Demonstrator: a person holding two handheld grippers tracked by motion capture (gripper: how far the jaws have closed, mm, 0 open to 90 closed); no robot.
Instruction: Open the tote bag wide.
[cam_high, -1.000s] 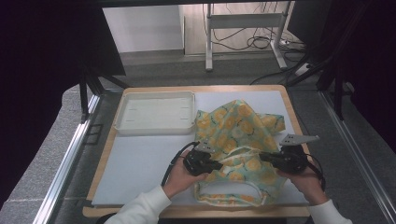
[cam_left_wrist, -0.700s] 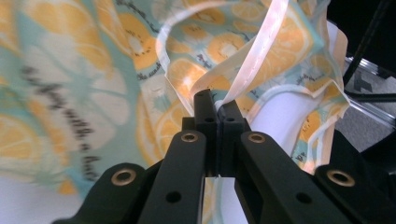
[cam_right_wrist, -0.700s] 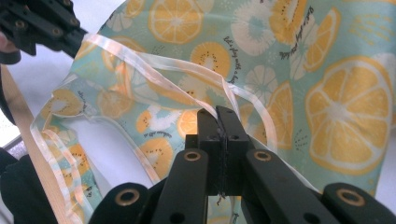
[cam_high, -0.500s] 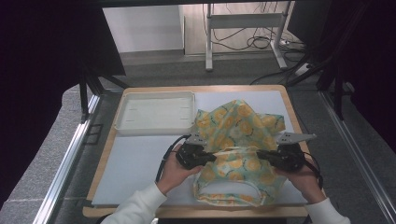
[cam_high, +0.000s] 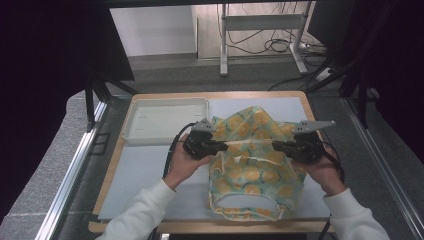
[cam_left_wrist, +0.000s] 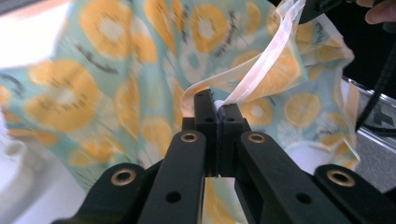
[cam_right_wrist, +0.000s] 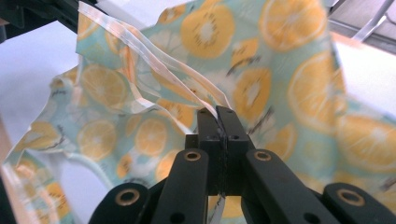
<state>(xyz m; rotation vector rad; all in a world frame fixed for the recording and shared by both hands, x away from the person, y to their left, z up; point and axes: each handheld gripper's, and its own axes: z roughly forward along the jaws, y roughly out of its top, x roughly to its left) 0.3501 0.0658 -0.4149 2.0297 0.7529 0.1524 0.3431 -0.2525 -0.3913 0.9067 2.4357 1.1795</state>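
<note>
A small garment (cam_high: 252, 165) in pale green cloth printed with orange slices lies on the white mat (cam_high: 145, 175), partly lifted. My left gripper (cam_high: 223, 147) is shut on its cream-trimmed edge at the left side; in the left gripper view the jaws (cam_left_wrist: 217, 109) pinch that edge, with the garment (cam_left_wrist: 107, 79) hanging behind. My right gripper (cam_high: 276, 145) is shut on the same hem at the right; in the right gripper view the trim runs into the closed jaws (cam_right_wrist: 218, 116), the garment (cam_right_wrist: 261, 79) beyond. The hem is stretched between the two grippers above the table.
A white shallow tray (cam_high: 165, 120) stands at the back left of the mat. The wooden table edge (cam_high: 107, 170) frames the mat. Metal rails (cam_high: 70, 175) run along both sides. A stand and cables (cam_high: 260, 35) sit on the floor behind.
Both grippers have risen and moved away from me, carrying the garment's hem with them, so the near part of the garment now hangs stretched below them.
</note>
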